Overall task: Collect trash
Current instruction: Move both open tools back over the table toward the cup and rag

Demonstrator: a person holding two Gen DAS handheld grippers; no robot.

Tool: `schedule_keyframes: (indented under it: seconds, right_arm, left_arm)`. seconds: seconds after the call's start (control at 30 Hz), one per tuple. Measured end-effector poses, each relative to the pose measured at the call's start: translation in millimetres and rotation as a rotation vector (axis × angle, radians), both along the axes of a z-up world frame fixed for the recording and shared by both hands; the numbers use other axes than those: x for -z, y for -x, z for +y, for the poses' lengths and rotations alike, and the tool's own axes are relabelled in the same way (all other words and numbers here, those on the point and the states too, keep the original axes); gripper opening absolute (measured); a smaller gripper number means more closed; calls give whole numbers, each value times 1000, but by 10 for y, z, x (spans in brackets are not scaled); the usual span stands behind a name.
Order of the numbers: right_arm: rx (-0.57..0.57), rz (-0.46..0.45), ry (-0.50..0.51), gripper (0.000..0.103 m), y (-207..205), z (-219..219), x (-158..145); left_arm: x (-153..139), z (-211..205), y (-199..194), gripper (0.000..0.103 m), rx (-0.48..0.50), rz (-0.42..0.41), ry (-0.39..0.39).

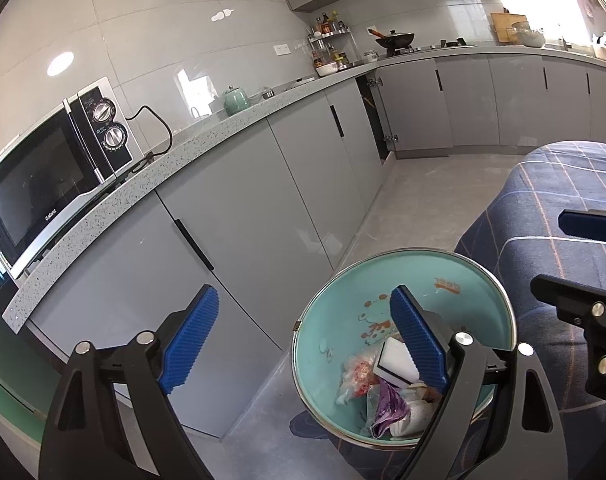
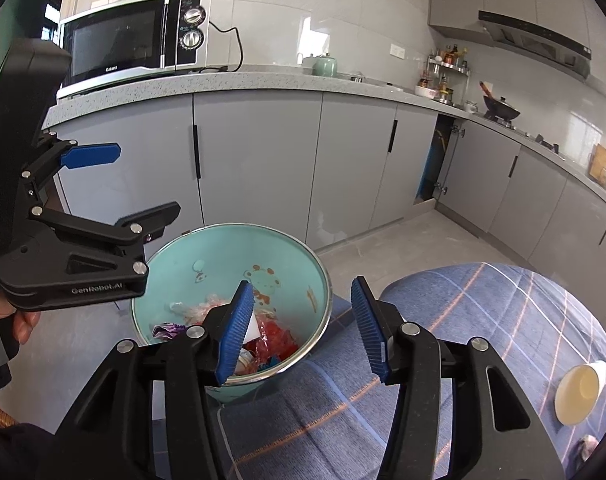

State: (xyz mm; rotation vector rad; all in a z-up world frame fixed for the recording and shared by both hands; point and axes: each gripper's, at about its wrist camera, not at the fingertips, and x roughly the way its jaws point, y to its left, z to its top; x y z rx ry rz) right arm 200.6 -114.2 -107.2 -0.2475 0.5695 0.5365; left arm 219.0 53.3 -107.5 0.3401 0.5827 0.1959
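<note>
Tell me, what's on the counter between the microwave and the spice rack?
A pale green teapot stands between the microwave and the spice rack, nearer the microwave, whose black cord trails toward it. Both wrist views show this, the right one best.

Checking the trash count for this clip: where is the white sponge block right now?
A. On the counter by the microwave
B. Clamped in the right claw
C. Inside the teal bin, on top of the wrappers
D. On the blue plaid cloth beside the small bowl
C: the white sponge block lies inside the teal bin on the wrappers, and no claw touches it.
</note>
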Motion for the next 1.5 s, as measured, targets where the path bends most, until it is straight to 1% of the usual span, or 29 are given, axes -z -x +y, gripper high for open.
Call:
schedule_keyframes:
  seconds: [0.3, 0.47, 0.5, 0.67, 0.9, 1.23, 1.37, 1.5]
  right_arm:
    - [38, -14, 2, 53, 113, -193, -71]
    - [107, -25, 1, 55, 234, -504, -137]
    - [117, -26, -1, 57, 252, -555, -144]
    - [192, -28, -2, 57, 393, -923, -159]
    - [261, -19, -7, 57, 511, -1305, -105]
    - [359, -5, -12, 57, 576, -1704, -47]
    - [420, 10, -35, 57, 583, -1936, -13]
    - [457, 19, -47, 57, 591, -2107, 17]
  left_arm:
    - [-43, -140, 45, 88, 18, -8, 0]
    - [-51, -283, 44, 89, 42, -5, 6]
    - [-50, -320, 45, 89, 48, -5, 5]
    - [-29, -588, 44, 89, 95, 4, 11]
    - [5, -929, 49, 89, 147, 15, 11]
    - [26, -1392, 39, 90, 224, 22, -3]
    - [58, -1558, 23, 90, 252, 32, -4]
    - [68, -1718, 17, 90, 282, 35, -6]
